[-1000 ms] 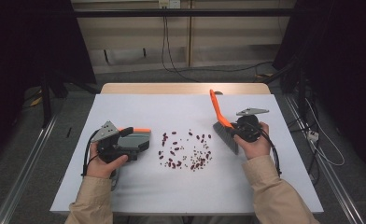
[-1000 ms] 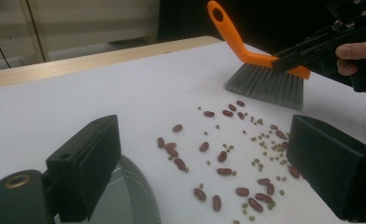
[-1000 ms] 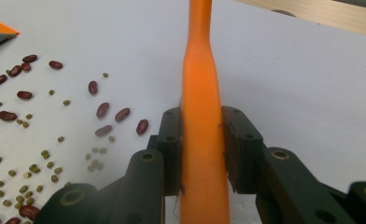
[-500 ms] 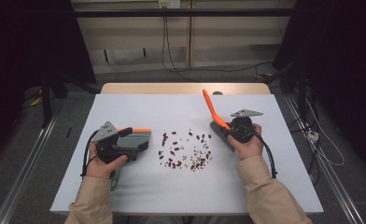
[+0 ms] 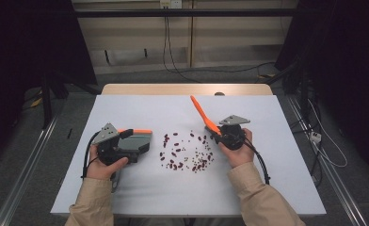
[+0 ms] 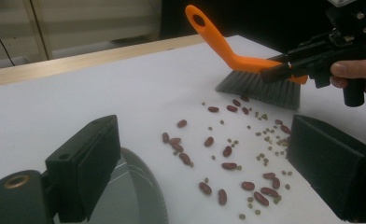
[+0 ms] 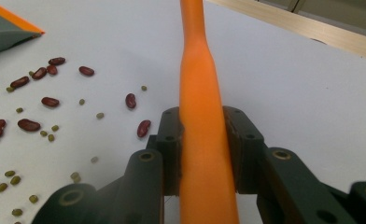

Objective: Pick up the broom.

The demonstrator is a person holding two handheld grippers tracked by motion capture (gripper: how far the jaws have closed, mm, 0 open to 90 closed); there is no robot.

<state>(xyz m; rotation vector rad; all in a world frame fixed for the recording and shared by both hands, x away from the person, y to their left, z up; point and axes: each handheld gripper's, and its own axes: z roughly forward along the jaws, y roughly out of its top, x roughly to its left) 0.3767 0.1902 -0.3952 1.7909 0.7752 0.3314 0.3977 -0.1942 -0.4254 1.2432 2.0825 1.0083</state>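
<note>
Red beans and small green beans (image 5: 185,153) lie scattered mid-table. My right gripper (image 5: 216,132) is shut on the handle of an orange brush (image 5: 200,112), just right of the scatter. In the right gripper view both pads clamp the handle (image 7: 202,93). The brush's grey bristles (image 6: 258,88) rest on the table at the beans' far edge. My left gripper (image 5: 135,146) sits left of the beans with its jaws wide apart. A grey dustpan (image 5: 138,140) with an orange handle lies at that gripper. Its rim (image 6: 139,196) shows low beside the left jaw, clear of the right jaw.
The white table (image 5: 173,197) has bare room in front of and behind the beans. A wooden strip (image 5: 187,89) runs along its far edge. Cables (image 5: 260,165) trail from both grippers toward the person's sleeves.
My right gripper has carried the brush left and slightly down, up to the beans, and the handle now leans further left. The left gripper and dustpan have stayed put.
</note>
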